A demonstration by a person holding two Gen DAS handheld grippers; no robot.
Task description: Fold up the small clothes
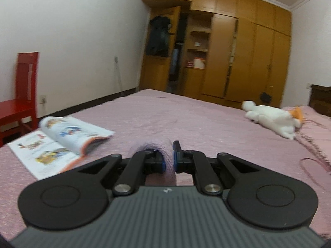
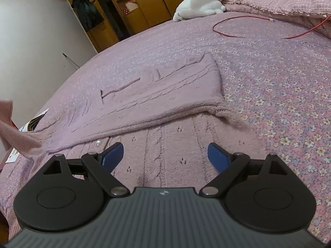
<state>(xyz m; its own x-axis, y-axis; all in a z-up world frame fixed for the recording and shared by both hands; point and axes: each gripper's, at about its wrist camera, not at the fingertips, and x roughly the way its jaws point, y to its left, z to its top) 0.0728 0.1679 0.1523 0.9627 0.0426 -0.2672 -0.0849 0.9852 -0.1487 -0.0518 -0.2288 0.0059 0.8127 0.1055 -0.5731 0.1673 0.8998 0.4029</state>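
A small lilac knit sweater [image 2: 165, 95] lies spread on the pink bedspread [image 2: 269, 62], partly folded over itself. My left gripper [image 1: 169, 159] is shut on a bunched piece of that knit [image 1: 163, 146], lifted above the bed. In the right wrist view the raised fabric [image 2: 12, 130] shows at the left edge, pulled up from the sweater. My right gripper [image 2: 165, 155] stands open just above the sweater's near part, nothing between its blue pads [image 2: 217, 155].
An open picture book [image 1: 62, 142] lies on the bed to the left. A white plush toy [image 2: 200, 2] sits near the pillow, with a red cable [image 2: 238, 26] looped beside it. A red chair [image 1: 18, 99] stands by the wall, wooden wardrobes [image 1: 238, 51] behind.
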